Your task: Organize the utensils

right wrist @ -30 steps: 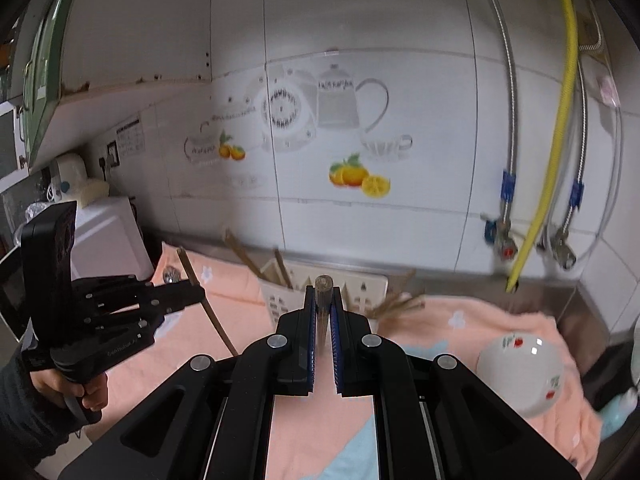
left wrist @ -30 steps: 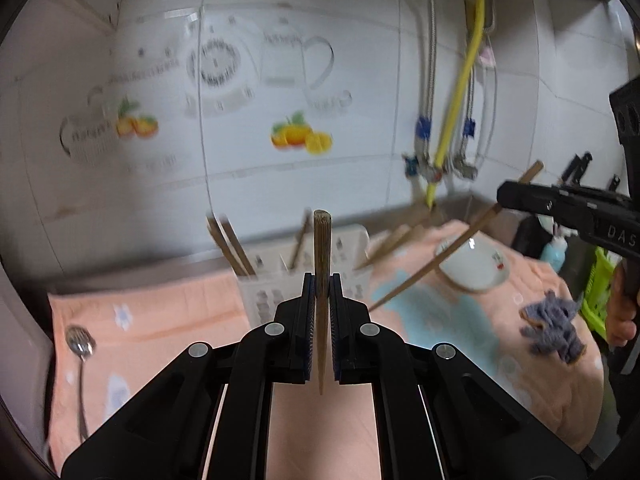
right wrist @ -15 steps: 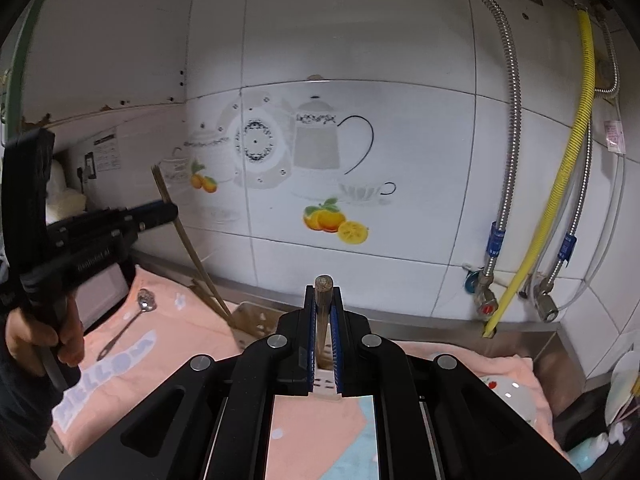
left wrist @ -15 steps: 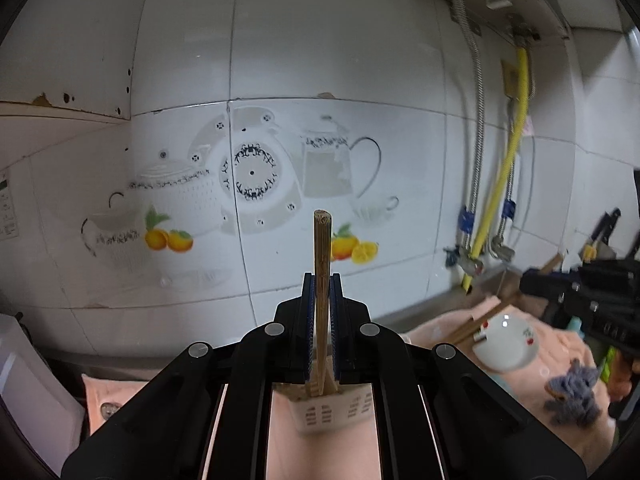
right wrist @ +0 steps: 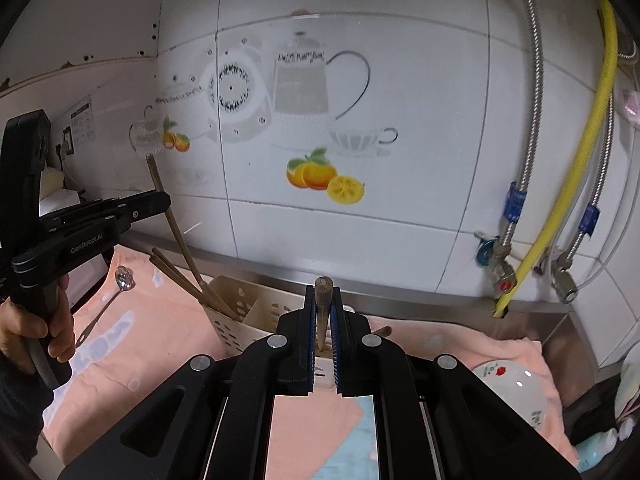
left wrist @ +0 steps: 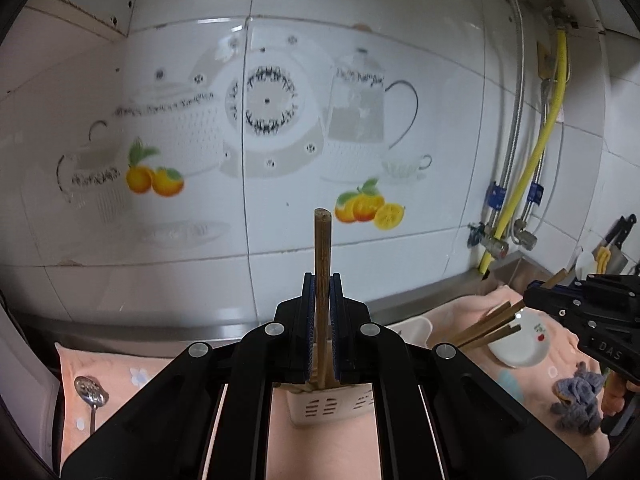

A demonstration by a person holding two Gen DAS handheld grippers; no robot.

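Note:
My left gripper (left wrist: 322, 280) is shut on a wooden chopstick (left wrist: 322, 248) held upright, its lower end in the white utensil holder (left wrist: 332, 406). In the right wrist view the left gripper (right wrist: 160, 200) shows with that chopstick (right wrist: 168, 212) above the holder (right wrist: 244, 316), which has several chopsticks (right wrist: 180, 276) in it. My right gripper (right wrist: 323, 292) is shut on another chopstick (right wrist: 322, 304) over the holder's near compartment. It also shows in the left wrist view (left wrist: 532, 294).
A metal spoon (right wrist: 120, 284) lies on the peach towel (right wrist: 160, 344) left of the holder. A white bowl (right wrist: 512, 388) sits at the right, a grey cloth (left wrist: 576, 404) beyond it. Tiled wall, hoses and a yellow pipe (right wrist: 568, 168) stand behind.
Both grippers have tipped up and come close over the holder. The left chopstick's lower end has gone down into the holder. Both stay shut on their chopsticks.

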